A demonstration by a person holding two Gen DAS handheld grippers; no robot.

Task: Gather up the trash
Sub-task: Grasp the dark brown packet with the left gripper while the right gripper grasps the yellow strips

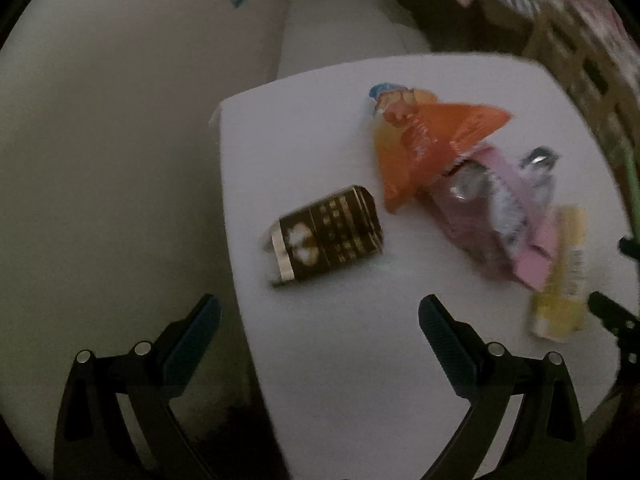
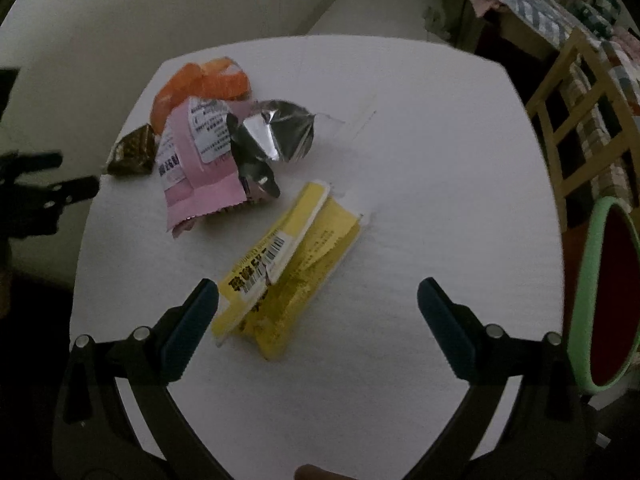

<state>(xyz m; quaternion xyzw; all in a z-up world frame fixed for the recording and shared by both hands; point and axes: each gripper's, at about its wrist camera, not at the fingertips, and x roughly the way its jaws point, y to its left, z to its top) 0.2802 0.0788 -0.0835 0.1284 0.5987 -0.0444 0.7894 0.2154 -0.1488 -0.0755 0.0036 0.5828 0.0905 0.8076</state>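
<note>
While both of your grippers hang above the white table (image 2: 400, 200) with nothing in them, the wrappers lie in a loose line across its top, so work along them from your left. Your left gripper (image 1: 320, 344) has its jaws spread wide, and the dark brown wrapper (image 1: 326, 236) sits just ahead of the gap between them, its long axis running slantwise across the fingers' line, so you would likely need a slight twist to close across its narrow side. Next comes the orange wrapper (image 1: 424, 148), overlapping the pink wrapper (image 2: 192, 160), whose torn foil lining (image 2: 272, 132) curls open on its right edge. Further right lies the yellow wrapper (image 2: 288, 264), split open lengthwise, its long axis running from near your right gripper's left finger away toward the table's middle.

Your right gripper (image 2: 318, 312) is also wide open and clearly the nearer of the two to the yellow wrapper, which lies ahead and a little left of its centre. At the far right, off the table's edge, a green-rimmed bin (image 2: 584, 280) stands with a dark red inside; no trash can be made out in the part that shows.
</note>
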